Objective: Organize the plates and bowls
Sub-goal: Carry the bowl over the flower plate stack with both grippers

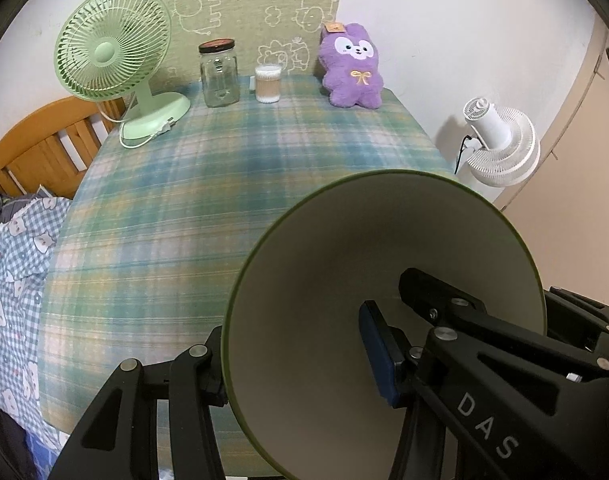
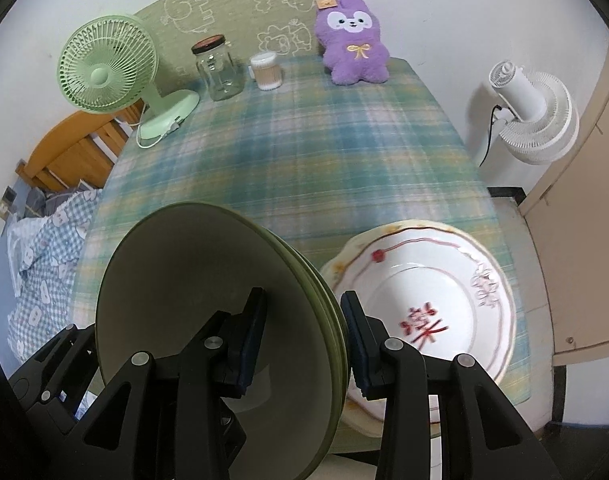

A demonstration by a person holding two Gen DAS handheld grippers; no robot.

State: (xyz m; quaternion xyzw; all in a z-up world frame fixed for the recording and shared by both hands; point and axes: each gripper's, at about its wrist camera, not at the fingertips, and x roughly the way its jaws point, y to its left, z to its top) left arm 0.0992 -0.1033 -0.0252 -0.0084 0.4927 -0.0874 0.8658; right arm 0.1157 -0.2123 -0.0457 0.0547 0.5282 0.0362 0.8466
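Clamping both grippers (image 1: 300, 364) (image 2: 302, 344) on nested olive-rimmed, cream-lined bowls (image 2: 192, 280).

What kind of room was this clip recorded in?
Most likely a bedroom in a home, not a kitchen. A wooden bed headboard with patterned bedding sits right beside the plaid-covered table, and a purple plush toy and a green desk fan stand on it.

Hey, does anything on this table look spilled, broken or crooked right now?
Nothing spilled or broken. The only odd thing: the stack of green bowls is held steeply tilted, nearly on edge, by both the left gripper and right gripper, above the plaid tablecloth. The white red-patterned plate lies flat.
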